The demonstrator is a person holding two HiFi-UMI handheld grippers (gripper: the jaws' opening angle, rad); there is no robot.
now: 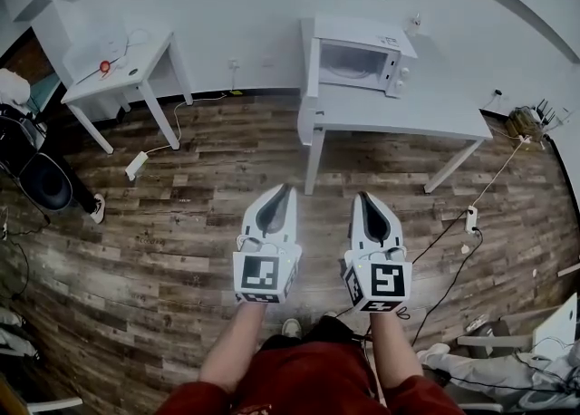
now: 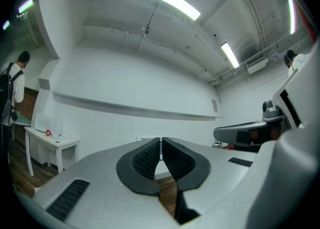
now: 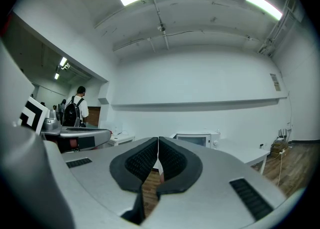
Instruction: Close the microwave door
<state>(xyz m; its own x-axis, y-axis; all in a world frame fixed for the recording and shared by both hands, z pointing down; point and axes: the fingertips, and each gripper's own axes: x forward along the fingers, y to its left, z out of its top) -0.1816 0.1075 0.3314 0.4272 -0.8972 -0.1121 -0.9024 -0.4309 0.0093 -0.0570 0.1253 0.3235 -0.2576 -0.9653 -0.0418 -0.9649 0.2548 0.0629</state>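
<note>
Head view: my left tongs point(image 1: 285, 190) and right tongs point(image 1: 363, 197) sit side by side, both pinched closed with nothing in them. The microwave point(image 1: 364, 62) is up at 12 o'clock on the white table point(image 1: 399, 119), well apart from me, with its door point(image 1: 313, 67) swung out on its 9 o'clock side. The worries: the power strip point(image 1: 470, 219) and its cables at 3 o'clock could snag my feet, and a hard shove might slide the whole oven. I can't see into the cavity.

Left gripper view: the jaws are touching and empty, and they hide nearly all of the microwave.

Right gripper view: these jaws are together too. The microwave peeks past them at 1 o'clock, but the door's too small to judge.
</note>
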